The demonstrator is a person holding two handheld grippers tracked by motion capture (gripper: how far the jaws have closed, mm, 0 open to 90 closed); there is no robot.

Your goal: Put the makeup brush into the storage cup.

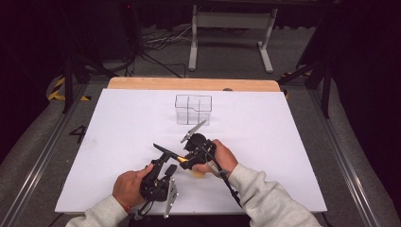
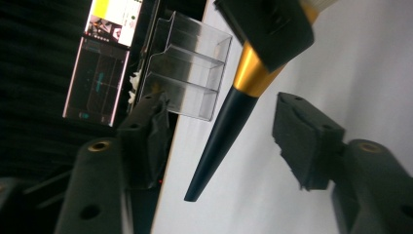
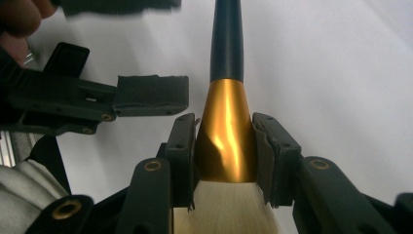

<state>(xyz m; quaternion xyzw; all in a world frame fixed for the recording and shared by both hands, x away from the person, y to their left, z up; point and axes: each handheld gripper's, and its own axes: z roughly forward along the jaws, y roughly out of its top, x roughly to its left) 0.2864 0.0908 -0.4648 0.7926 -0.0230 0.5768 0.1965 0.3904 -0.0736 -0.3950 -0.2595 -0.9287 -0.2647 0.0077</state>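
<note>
Near the front middle of the white-covered desk [image 1: 118, 123], the right gripper [image 3: 226, 146] has its fingers [image 3: 181, 151] clenched on a makeup brush [image 3: 227, 131], pinching the gold ferrule from both sides just above the pale bristles, which spread toward the camera in the right gripper view. The brush's slim black handle runs away from that grip and tapers to a point. In the high view the right gripper [image 1: 189, 158] sits under the person's right hand [image 1: 220, 158], and the handle pokes out to the left and slightly away from the person, with a patch of the pale bristles showing beneath the hand. The left gripper [image 2: 221, 146], seen in the high view in front of the left hand [image 1: 130, 187] at [image 1: 163, 163], has come up to the handle: in the left gripper view the black shaft passes between its two fingers [image 2: 299, 141], nearer the middle than either pad, and neither pad presses on it, so these fingers are released around the handle with a clear gap on both sides. The handle's tip hangs free over the white surface. Farther back on the desk, well apart from both hands, stands a clear plastic organizer [image 1: 193, 109] with several compartments, upright; it also shows in the left gripper view [image 2: 187, 73] beyond the brush.
</note>
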